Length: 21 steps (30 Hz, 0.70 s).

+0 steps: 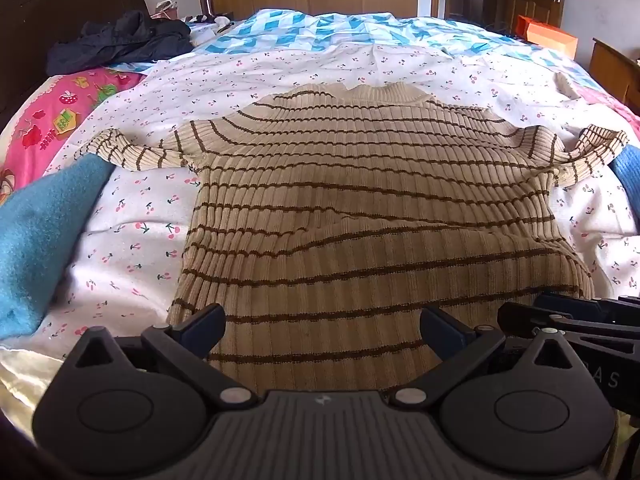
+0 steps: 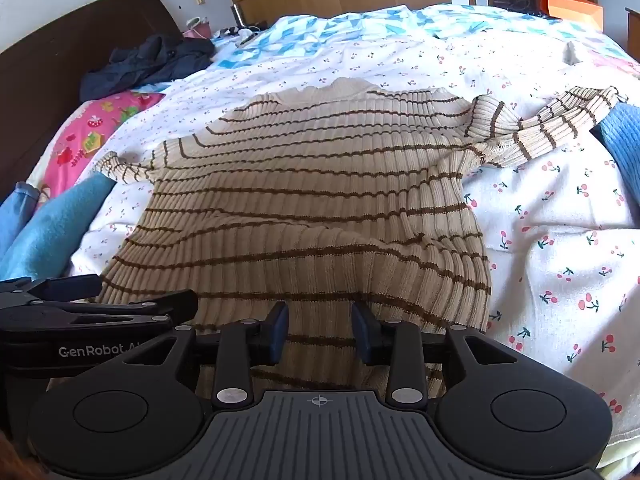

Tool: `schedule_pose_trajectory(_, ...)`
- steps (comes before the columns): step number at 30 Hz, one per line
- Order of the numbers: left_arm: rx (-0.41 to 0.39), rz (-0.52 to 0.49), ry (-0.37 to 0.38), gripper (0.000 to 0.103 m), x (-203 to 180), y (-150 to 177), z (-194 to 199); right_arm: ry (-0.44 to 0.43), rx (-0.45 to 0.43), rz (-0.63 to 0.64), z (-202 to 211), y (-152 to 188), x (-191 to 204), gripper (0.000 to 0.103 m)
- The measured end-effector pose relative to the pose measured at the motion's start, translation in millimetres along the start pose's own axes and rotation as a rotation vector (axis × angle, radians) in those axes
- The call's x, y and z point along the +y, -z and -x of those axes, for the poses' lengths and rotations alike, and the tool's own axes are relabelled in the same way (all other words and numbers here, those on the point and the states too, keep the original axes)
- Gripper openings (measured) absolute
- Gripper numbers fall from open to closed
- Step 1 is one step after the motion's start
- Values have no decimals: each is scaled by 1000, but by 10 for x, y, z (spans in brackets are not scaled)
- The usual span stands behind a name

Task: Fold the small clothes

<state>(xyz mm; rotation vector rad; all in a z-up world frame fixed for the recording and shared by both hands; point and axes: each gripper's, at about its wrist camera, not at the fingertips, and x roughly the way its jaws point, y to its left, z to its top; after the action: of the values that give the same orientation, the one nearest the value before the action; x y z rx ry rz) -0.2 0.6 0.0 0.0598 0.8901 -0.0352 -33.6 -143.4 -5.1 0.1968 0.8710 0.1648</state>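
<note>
A wide bed covered by a white cherry-print cotton sheet (image 1: 224, 76) is filling both views, with a blue-and-white geometric quilt (image 1: 320, 26) lying across its far end. Spreading flat over the middle of that sheet is a beige ribbed knit sweater with thin brown stripes (image 1: 360, 184), its collar pointing away toward the quilt, its sleeves reaching out to either side and its hem lying nearest the cameras. A pink cartoon-print pillow (image 1: 60, 120) is sitting at the far left edge of the bed, and a dark crumpled jacket (image 1: 120, 42) is lying beyond it near the dark wooden headboard (image 2: 60, 36). A fuzzy teal-blue cloth (image 1: 40, 232) is resting just beside the sweater's left cuff, and a blue knit piece (image 2: 622, 140) is touching the right cuff.

The left gripper (image 1: 322, 330) is hovering over the sweater's hem, its dark-blue padded fingers spread wide apart with striped knit showing between them, gripping nothing. The right gripper (image 2: 320, 330) is sitting just beside it over the same hem, its fingers parted more narrowly and also released, with the fabric lying loose in the gap.
</note>
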Motion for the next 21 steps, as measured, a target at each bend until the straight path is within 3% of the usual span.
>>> schedule_pose_trajectory(21, 6, -9, -10, 103, -5, 15, -23, -1, 13, -2, -39, 26, -33, 35)
